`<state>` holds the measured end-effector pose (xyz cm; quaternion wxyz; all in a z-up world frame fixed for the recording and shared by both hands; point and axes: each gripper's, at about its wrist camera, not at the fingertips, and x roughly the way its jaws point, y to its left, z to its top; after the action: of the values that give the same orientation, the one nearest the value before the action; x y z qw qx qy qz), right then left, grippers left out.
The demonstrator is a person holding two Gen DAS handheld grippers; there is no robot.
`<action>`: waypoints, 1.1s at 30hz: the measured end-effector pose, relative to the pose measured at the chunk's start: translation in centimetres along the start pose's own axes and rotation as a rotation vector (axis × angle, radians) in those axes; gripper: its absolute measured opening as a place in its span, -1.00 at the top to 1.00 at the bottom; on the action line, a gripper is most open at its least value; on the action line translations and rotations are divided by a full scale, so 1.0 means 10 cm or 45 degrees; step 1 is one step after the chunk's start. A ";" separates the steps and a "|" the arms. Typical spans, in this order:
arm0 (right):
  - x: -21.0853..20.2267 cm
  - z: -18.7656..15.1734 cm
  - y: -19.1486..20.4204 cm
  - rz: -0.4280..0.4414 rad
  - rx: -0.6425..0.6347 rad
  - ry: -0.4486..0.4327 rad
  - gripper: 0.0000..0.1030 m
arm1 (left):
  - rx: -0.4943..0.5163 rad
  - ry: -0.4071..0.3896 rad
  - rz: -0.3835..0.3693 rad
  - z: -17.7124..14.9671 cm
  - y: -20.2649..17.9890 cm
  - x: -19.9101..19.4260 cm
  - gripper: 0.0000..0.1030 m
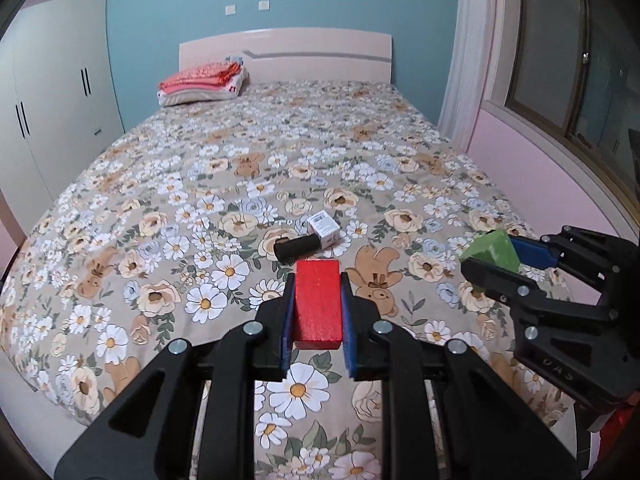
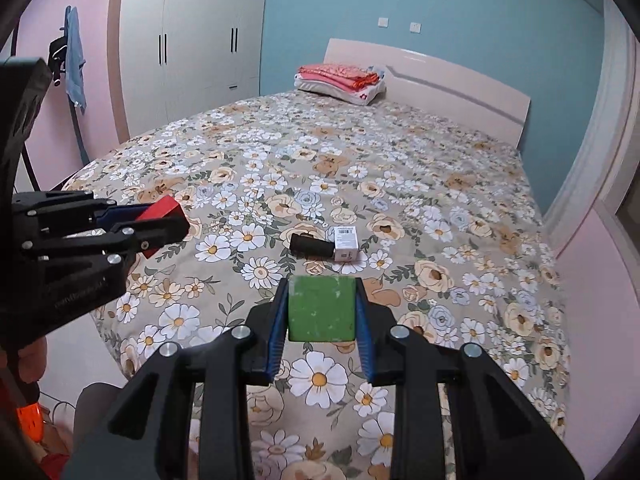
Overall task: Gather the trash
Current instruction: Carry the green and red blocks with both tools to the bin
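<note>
Legible markings are few. The small white box [image 2: 346,243] lying on the bed [image 2: 440,184] carries a printed barcode label on its upper face; the bars are visible in both wrist views, but the digits and any wording are too small to read. A small dark mark on its front face is likewise unreadable. The black body of the right gripper [image 1: 496,258] bears embossed lettering seen upside down, not reliably legible. The left gripper [image 2: 162,222] body shows faint raised text, also unreadable.
</note>
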<state>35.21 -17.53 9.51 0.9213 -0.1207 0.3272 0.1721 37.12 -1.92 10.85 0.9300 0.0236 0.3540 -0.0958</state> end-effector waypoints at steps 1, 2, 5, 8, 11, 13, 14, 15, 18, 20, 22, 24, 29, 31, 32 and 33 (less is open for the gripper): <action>-0.06 0.00 0.01 -0.006 0.000 -0.005 0.37 | 0.001 -0.012 0.001 -0.01 -0.02 -0.11 0.60; -0.16 -0.01 0.02 -0.009 0.006 -0.013 0.37 | 0.001 -0.019 0.001 -0.02 -0.02 -0.17 0.60; -0.37 -0.04 0.04 -0.023 0.013 -0.041 0.37 | 0.006 -0.044 0.001 -0.05 -0.07 -0.38 0.60; -0.58 -0.07 0.07 -0.026 0.019 -0.066 0.37 | 0.017 -0.065 0.004 -0.10 -0.10 -0.58 0.60; -0.77 -0.09 0.13 -0.033 0.015 -0.089 0.37 | 0.021 -0.091 0.000 -0.15 -0.14 -0.78 0.60; -0.91 -0.12 0.20 -0.031 0.003 -0.106 0.37 | 0.028 -0.108 -0.006 -0.21 -0.16 -0.93 0.60; -0.97 -0.13 0.24 -0.033 -0.005 -0.113 0.37 | 0.032 -0.113 -0.005 -0.23 -0.17 -0.97 0.60; -1.03 -0.14 0.27 -0.033 -0.012 -0.118 0.37 | 0.038 -0.117 -0.004 -0.25 -0.18 -1.01 0.60; -1.19 -0.21 0.37 -0.025 -0.024 -0.140 0.37 | 0.054 -0.131 -0.008 -0.36 -0.21 -1.18 0.60; -1.30 -0.27 0.45 -0.018 -0.039 -0.153 0.37 | 0.064 -0.141 -0.015 -0.42 -0.23 -1.30 0.60; -1.39 -0.32 0.52 -0.014 -0.052 -0.163 0.37 | 0.079 -0.158 -0.017 -0.49 -0.25 -1.41 0.60; -1.48 -0.39 0.58 -0.008 -0.065 -0.176 0.37 | 0.098 -0.175 -0.021 -0.60 -0.28 -1.54 0.60; -1.61 -0.57 0.70 0.022 -0.085 -0.190 0.37 | 0.123 -0.190 -0.019 -0.84 -0.28 -1.73 0.60; -1.65 -0.66 0.76 0.037 -0.091 -0.195 0.37 | 0.129 -0.186 -0.018 -0.97 -0.28 -1.78 0.60; -1.66 -0.69 0.77 0.042 -0.091 -0.196 0.37 | 0.131 -0.185 -0.017 -1.01 -0.27 -1.79 0.60; -1.67 -0.73 0.79 0.051 -0.092 -0.197 0.37 | 0.133 -0.181 -0.018 -1.08 -0.27 -1.81 0.60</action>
<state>15.87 -16.75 13.88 0.9352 -0.1337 0.2511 0.2109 16.28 -0.43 14.81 0.9496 0.0625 0.2817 -0.1221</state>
